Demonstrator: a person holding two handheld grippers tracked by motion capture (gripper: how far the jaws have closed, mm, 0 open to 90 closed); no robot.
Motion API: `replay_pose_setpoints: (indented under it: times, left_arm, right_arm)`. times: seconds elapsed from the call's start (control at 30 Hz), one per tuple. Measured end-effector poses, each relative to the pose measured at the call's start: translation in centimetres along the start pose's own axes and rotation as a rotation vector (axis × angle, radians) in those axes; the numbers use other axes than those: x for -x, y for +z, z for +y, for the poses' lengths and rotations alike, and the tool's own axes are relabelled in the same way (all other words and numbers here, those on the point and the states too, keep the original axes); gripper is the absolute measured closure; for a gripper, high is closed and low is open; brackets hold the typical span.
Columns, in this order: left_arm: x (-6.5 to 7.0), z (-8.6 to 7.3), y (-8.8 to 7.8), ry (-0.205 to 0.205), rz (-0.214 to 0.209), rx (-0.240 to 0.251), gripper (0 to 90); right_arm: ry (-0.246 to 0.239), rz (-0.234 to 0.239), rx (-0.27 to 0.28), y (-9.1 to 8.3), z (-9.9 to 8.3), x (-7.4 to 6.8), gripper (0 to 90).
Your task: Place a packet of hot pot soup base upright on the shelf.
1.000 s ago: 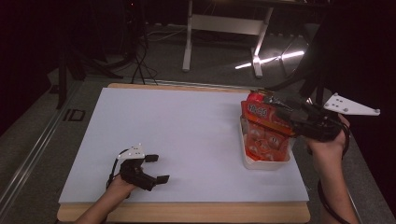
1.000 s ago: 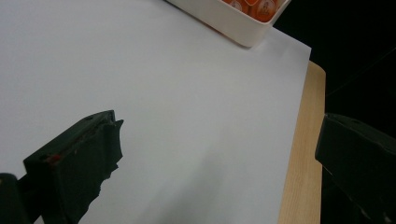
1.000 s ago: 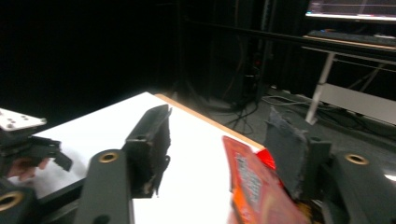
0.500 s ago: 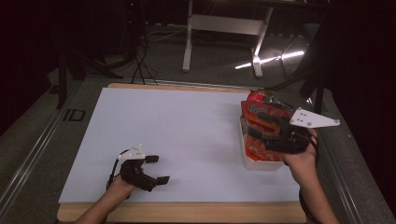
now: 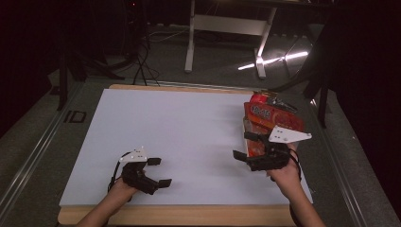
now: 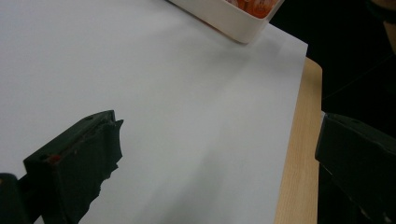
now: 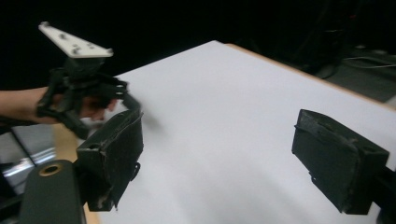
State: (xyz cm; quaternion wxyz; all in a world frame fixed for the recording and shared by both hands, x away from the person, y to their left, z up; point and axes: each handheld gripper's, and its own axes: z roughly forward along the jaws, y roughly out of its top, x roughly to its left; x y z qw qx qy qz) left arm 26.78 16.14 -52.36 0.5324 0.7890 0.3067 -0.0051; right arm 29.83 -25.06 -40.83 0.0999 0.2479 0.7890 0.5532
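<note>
Red snack packets (image 5: pixel 267 116) are piled in a white tray (image 6: pixel 233 21) at the right edge of the white sheet (image 5: pixel 189 127). My right gripper (image 5: pixel 242 145) hovers low just in front and left of that pile and points left over the sheet. Its jaws have just been opening, and in the right gripper view they (image 7: pixel 217 168) stand wide with only bare sheet between them. My left gripper (image 5: pixel 161 171) rests near the front left of the sheet, open and empty. In the left gripper view its jaws (image 6: pixel 219 158) frame bare sheet.
The sheet lies on a wooden board (image 5: pixel 189 215) whose edge shows at the front. Beyond the table's far side stand a white frame leg (image 5: pixel 191 42) and cables on a dark floor. The wide middle of the sheet holds nothing.
My right gripper came down from above the packets toward the front and left, and its jaws spread wider. The left gripper stayed where it was.
</note>
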Motion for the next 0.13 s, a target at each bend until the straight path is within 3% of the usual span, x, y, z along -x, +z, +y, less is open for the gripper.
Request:
replay_pose_setpoints:
  times: [0.13]
  left_arm:
    - [0.04, 0.05, -0.1, 0.005, 0.004, 0.006, 0.3]
  right_arm:
    - [0.009, 0.014, -0.004, 0.96, -1.32, -0.18, 13.9]
